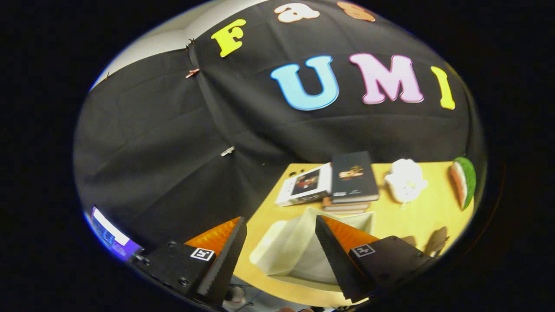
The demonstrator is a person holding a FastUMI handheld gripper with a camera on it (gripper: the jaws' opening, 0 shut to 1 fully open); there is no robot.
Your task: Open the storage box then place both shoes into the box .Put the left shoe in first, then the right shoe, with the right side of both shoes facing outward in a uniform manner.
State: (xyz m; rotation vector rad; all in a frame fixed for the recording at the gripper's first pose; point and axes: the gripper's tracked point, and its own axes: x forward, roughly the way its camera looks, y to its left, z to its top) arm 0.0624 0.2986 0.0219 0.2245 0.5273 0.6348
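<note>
The gripper (281, 227) hangs tilted above the storage box (299, 247), its two fingers spread wide apart, nothing between them and neither touching it.

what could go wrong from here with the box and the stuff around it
1. The tongs are open and hold nothing, tilted above the pale storage box, which sits near the table's front edge; a push might slide it off.
2. The stacked books, the white object and the watermelon slice lie just beyond the box, so a wide swing could knock them.
</note>
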